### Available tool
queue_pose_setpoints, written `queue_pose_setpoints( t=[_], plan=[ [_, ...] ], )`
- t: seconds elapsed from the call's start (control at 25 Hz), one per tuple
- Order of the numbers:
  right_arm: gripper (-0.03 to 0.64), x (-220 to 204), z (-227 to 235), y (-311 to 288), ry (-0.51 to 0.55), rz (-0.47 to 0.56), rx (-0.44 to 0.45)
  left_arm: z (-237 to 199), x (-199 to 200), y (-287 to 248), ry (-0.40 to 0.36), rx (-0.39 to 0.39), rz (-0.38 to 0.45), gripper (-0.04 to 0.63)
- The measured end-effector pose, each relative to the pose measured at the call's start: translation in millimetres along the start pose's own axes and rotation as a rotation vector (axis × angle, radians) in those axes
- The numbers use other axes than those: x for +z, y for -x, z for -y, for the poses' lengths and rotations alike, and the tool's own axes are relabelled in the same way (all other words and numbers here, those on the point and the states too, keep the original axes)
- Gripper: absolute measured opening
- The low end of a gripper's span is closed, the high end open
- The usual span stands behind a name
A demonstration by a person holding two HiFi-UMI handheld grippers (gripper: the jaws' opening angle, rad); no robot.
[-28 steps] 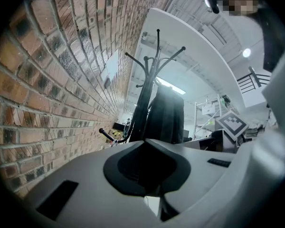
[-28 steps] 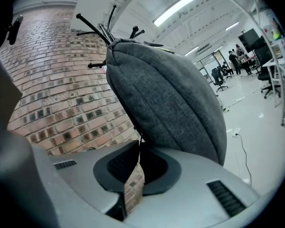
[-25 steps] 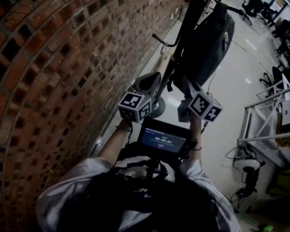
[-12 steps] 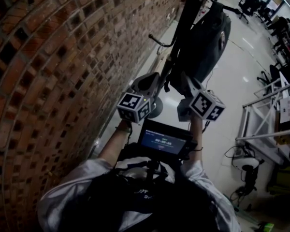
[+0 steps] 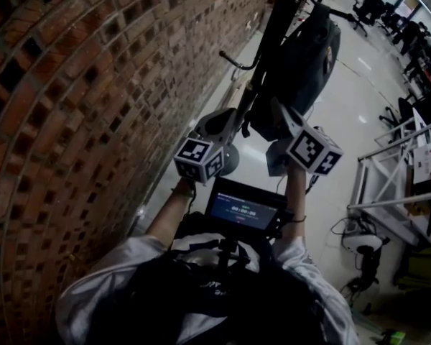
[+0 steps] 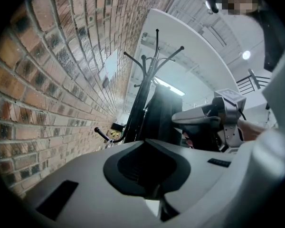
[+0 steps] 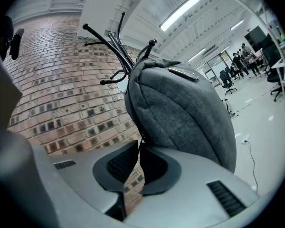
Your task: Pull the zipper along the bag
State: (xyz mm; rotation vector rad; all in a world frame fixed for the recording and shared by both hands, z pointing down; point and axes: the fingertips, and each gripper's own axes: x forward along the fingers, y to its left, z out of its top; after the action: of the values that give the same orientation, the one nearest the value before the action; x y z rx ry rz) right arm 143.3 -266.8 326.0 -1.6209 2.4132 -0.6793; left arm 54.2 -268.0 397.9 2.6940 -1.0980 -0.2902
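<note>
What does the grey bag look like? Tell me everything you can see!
The bag is grey, made of soft, woven-looking fabric, and puffed out round like a full backpack. A short dark strip lies across its top. It hangs on a black coat stand beside the brick wall. A thin dark zipper pull dangles at its lower edge. The right gripper is there, its jaws opening with the pull between their tips.

Head view steeply downward, tool views close, angled upward, all sharing bag [image 5: 305, 63], coat rack [image 5: 271, 49]
</note>
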Motion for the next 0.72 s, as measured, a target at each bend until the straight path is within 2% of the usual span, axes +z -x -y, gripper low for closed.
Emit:
queue_pose_setpoints(
  t=[0.72],
  plan=[
    [0.028, 55, -22, 7, -0.047, 0.072, 0.002, 7, -2, 2, 0.001, 0.006, 0.013, 0.006]
  ],
)
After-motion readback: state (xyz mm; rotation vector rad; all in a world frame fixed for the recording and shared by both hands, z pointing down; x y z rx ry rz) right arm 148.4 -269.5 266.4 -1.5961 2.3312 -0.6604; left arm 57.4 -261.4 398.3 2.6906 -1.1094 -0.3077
